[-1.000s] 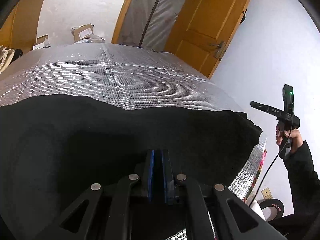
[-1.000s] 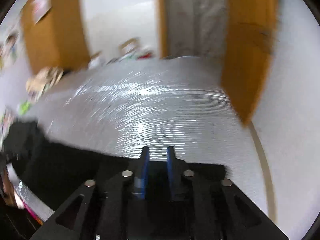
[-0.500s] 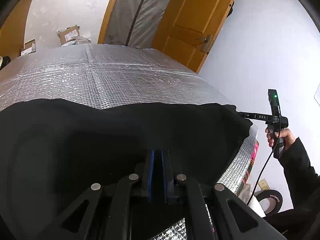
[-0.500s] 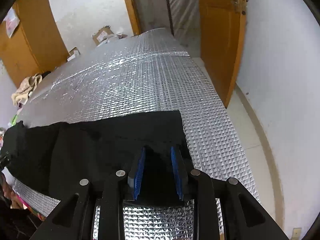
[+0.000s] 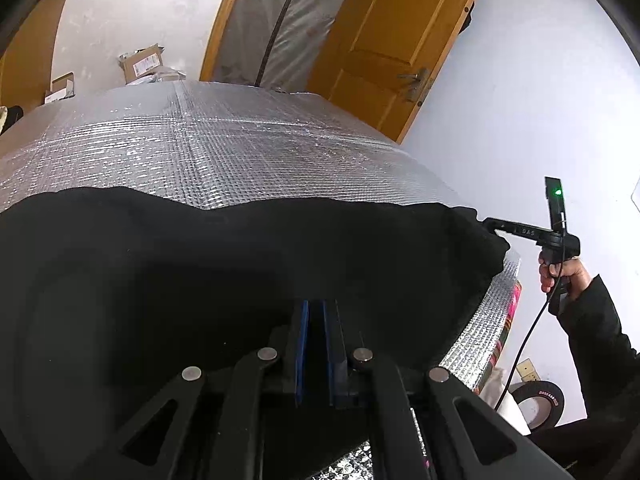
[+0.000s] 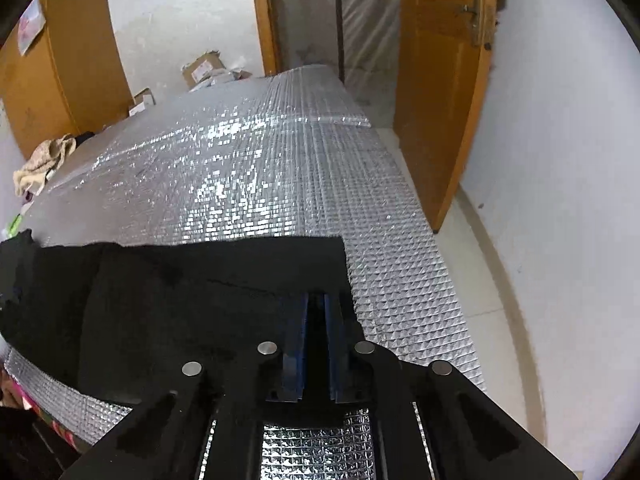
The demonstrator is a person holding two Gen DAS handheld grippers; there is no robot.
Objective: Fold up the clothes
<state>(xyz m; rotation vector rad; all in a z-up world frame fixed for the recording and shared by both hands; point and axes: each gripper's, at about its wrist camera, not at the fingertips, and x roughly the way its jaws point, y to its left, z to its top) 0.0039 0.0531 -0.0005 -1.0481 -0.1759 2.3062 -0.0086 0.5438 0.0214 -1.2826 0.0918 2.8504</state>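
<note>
Black cloth [image 5: 240, 280] lies along the foil-covered desk [image 5: 200, 140] near edge; left tool [image 5: 316, 312] and right tool [image 6: 316, 308] each pinch its edge, ready to fold

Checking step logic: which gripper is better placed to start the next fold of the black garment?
Hard to separate: left gripper and right gripper each appear shut on the black garment's near edge; probably both lift together.

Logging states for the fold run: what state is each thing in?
Left tongs: shut on cloth.
Right tongs: shut on cloth corner.
Cloth: black, spread flat on foil sheet, near edge held.
Foil sheet: flat, far part bare.
Door: open.
Box: flaps open.
</note>
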